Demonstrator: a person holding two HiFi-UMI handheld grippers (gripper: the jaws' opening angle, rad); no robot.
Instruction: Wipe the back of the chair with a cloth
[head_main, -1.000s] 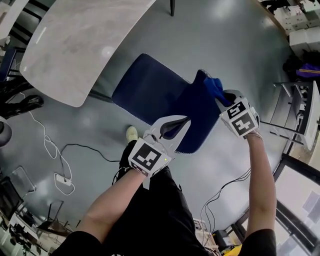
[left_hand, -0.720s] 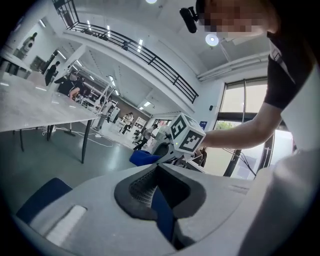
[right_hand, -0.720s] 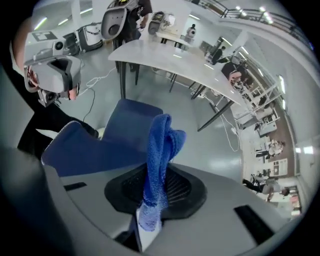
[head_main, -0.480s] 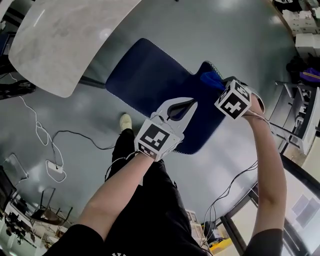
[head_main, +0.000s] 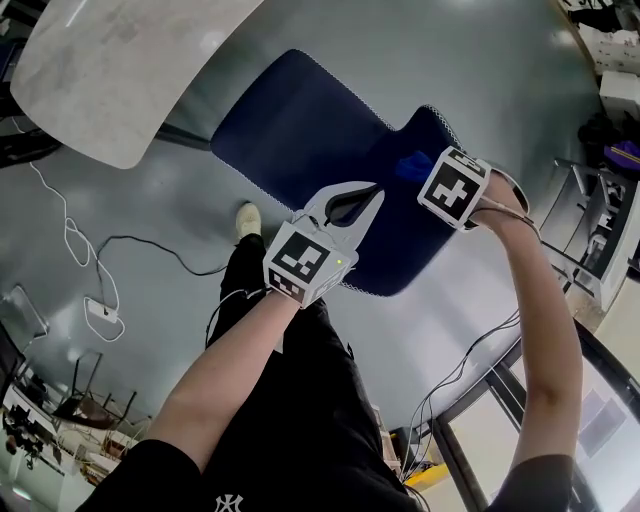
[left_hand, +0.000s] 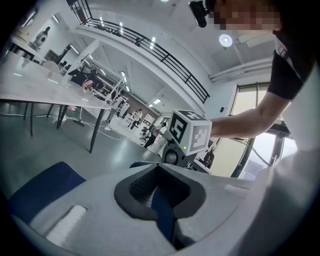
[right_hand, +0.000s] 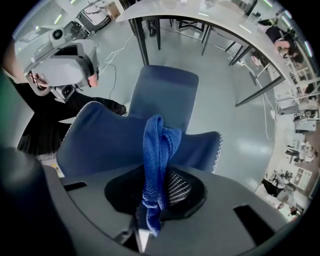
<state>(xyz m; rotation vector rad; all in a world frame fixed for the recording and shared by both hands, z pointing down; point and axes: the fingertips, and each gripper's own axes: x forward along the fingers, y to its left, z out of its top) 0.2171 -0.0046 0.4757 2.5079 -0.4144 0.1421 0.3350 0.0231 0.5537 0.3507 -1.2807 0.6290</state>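
The right gripper, clamped tight on a bunched blue cloth, faces the chair back lying broad just ahead, while the left gripper appears closed on its edge.

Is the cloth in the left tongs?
No, the right gripper view shows the blue cloth pinched between the right tongs.

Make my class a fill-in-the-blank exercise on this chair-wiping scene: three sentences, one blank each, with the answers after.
1. The right gripper is shut on a blue ____.
2. It holds this against the chair's ____.
3. Beyond the chair's seat stands a pale ____.
Missing words: cloth, back, table.
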